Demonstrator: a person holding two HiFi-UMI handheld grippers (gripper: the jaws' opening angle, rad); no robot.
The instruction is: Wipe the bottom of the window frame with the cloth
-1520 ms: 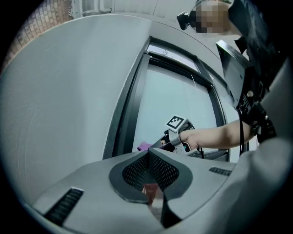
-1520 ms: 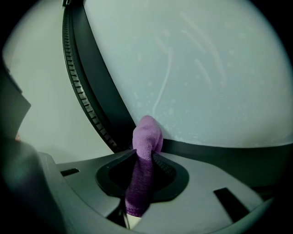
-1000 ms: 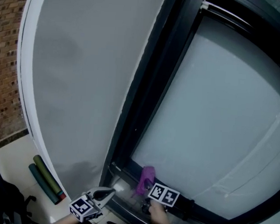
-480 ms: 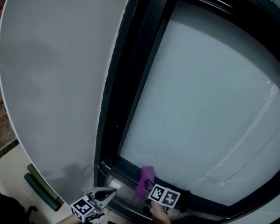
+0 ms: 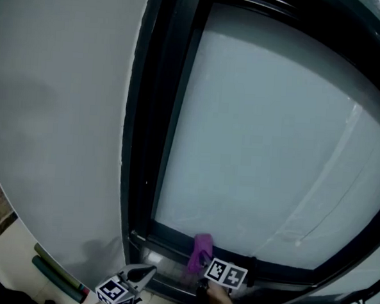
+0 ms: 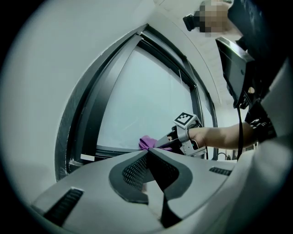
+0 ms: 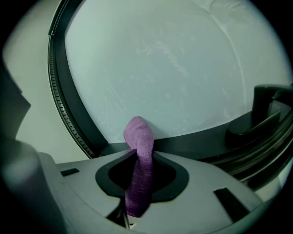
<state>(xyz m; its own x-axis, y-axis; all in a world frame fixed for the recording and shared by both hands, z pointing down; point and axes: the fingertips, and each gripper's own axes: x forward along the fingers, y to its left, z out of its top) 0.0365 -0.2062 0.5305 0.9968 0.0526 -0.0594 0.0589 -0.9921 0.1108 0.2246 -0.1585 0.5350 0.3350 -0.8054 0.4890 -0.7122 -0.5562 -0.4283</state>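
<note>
At the lower left, two green rolls (image 5: 53, 270) lie on the floor beside the white wall (image 5: 57, 121). Right of them the left gripper (image 5: 148, 270) hovers near the frame's corner, its jaws together with nothing between them. Further right, the right gripper (image 7: 139, 157) is clamped on the purple cloth (image 5: 201, 250), whose free end touches the frosted glass (image 5: 268, 133) just above the bottom rail of the window frame (image 5: 285, 272).
</note>
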